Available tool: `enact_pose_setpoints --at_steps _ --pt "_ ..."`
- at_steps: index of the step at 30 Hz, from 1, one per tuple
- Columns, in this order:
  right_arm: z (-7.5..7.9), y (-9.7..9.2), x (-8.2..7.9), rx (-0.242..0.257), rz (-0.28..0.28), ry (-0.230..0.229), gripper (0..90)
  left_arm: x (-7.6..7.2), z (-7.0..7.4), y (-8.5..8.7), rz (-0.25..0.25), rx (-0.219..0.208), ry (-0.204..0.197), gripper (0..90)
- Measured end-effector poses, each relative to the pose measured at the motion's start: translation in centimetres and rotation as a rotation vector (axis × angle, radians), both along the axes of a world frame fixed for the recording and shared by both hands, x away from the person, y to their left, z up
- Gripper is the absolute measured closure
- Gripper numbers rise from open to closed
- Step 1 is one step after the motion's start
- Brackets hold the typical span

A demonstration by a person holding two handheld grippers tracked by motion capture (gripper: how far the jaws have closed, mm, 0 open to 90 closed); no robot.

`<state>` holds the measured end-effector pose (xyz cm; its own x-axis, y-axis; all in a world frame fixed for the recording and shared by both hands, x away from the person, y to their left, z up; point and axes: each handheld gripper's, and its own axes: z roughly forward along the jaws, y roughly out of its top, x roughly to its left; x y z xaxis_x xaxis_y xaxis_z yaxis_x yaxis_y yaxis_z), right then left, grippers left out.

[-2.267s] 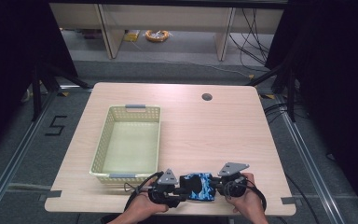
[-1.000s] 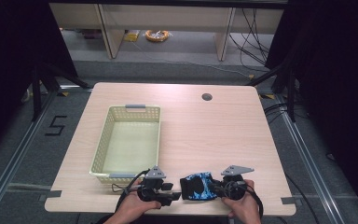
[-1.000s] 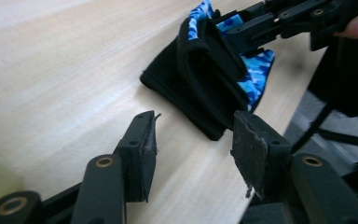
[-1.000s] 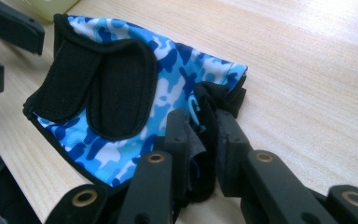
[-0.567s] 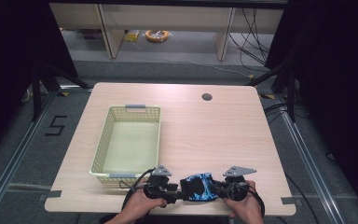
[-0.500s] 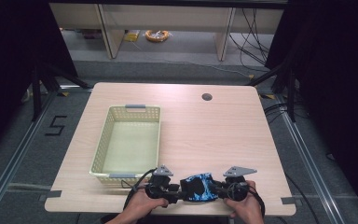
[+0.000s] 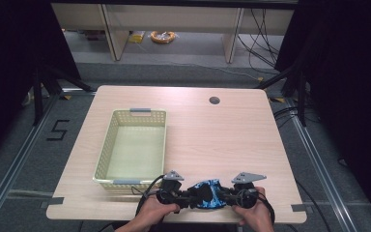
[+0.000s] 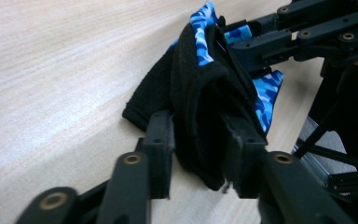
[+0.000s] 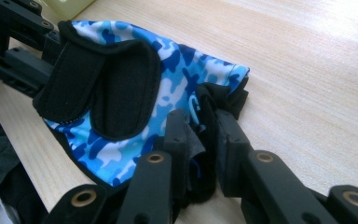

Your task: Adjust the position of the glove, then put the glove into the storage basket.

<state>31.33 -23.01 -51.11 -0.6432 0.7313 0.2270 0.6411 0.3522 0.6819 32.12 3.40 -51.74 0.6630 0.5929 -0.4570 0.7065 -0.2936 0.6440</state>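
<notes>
Both grippers pinch a blue camouflage glove [image 7: 207, 192] between them near the table's [image 7: 212, 140] front edge: the right gripper [image 9: 200, 140] clamps its fingers, the left gripper [image 8: 196, 149], jaws just closing, its black cuff, likely for folding.

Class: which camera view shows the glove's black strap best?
The right gripper view: the strap lies folded across the blue camouflage glove, facing the camera. The left gripper view shows it edge-on; the high view shows it too small.
</notes>
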Motion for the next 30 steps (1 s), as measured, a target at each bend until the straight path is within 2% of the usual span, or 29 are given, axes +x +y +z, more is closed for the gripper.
enact_pose_setpoints --at_steps 5,8,9,10,15,16,17,20,22,24,25,26,27,28,29,30 --pt "0.0 0.0 0.0 0.0 0.002 0.0 77.9 0.0 -0.2 0.3 0.0 -0.021 -0.006 78.4" --pt "0.0 0.0 0.0 0.0 0.002 0.001 78.0 0.0 -0.3 0.3 0.004 -0.029 -0.011 80.4" --pt "-0.1 0.0 0.1 0.016 0.004 0.009 78.0 -0.1 -0.2 0.3 0.015 -0.043 -0.01 81.5" --pt "0.0 0.0 0.0 0.012 0.001 0.018 78.1 -0.1 -0.2 0.3 0.007 -0.042 -0.015 82.2" --pt "0.1 -0.2 0.0 0.018 -0.005 0.017 79.0 -0.2 0.0 0.2 -0.002 -0.043 -0.031 83.0" --pt "0.1 -0.2 0.1 0.024 -0.006 0.005 79.1 -0.2 0.1 0.2 0.0 -0.048 -0.032 83.2" --pt "0.2 -0.2 0.0 0.031 -0.012 0.023 79.2 -0.2 0.2 0.2 -0.003 -0.051 -0.038 83.3" --pt "0.5 -0.4 0.1 0.046 -0.007 -0.002 79.7 -0.3 0.8 0.2 -0.005 -0.034 -0.075 83.8" --pt "0.6 -0.4 0.0 0.065 -0.001 -0.019 79.8 -0.3 1.0 0.4 -0.022 -0.048 -0.07 83.9" --pt "0.9 -0.5 -0.2 0.064 0.008 -0.026 79.9 -0.5 1.2 0.4 -0.01 -0.045 -0.084 84.0" --pt "1.1 -0.4 -0.3 0.085 0.006 -0.012 80.0 -0.5 1.3 0.5 -0.013 -0.053 -0.087 84.0" --pt "1.1 -0.3 -0.5 0.104 -0.002 -0.023 80.0 -0.5 1.5 0.7 -0.023 -0.05 -0.088 84.0" --pt "1.4 -0.4 -0.5 0.101 0.01 -0.022 80.0 -0.6 1.7 0.7 -0.022 -0.059 -0.091 84.0" --pt "1.6 -0.5 -0.6 0.098 0.008 -0.043 80.1 -0.7 1.9 0.8 -0.017 -0.06 -0.101 84.0" --pt "1.9 -0.2 -0.9 0.134 0.001 -0.024 80.1 -0.7 2.2 1.0 -0.026 -0.062 -0.101 84.0" --pt "2.2 -0.1 -1.1 0.125 0.002 -0.036 80.1 -0.8 2.4 1.2 -0.02 -0.065 -0.112 84.0"
